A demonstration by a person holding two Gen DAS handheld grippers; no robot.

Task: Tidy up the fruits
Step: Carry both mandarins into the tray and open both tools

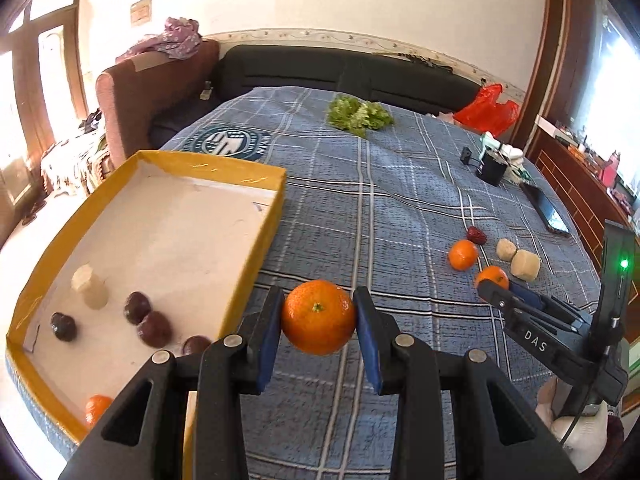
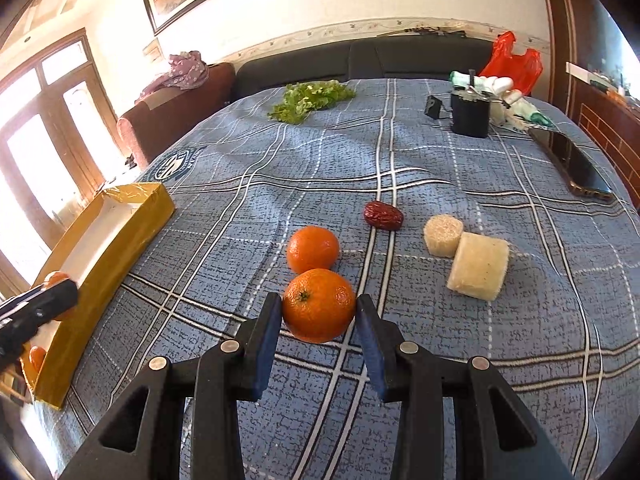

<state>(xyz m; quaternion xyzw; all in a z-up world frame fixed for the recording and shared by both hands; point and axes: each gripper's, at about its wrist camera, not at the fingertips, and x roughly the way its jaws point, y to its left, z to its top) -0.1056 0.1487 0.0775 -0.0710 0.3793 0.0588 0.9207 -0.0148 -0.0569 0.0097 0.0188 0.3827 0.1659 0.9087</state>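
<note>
My left gripper (image 1: 318, 316) is shut on an orange (image 1: 319, 317) and holds it above the blue plaid bedspread, just right of the yellow box (image 1: 256, 178). The box holds several dark red fruits (image 1: 154, 328), two pale sugarcane pieces (image 1: 90, 288) and an orange (image 1: 96, 408). My right gripper (image 2: 318, 312) has its fingers on both sides of a second orange (image 2: 319, 305) that rests on the bedspread. Behind it lie a third orange (image 2: 312, 249), a red date (image 2: 383, 215) and two pale sugarcane pieces (image 2: 478, 266).
Green leafy vegetables (image 2: 310, 98) lie at the far side of the bed. A black cup (image 2: 470, 114), a phone (image 2: 576, 168) and a red plastic bag (image 2: 512, 60) are at the right. A brown armchair (image 1: 136, 96) stands to the left.
</note>
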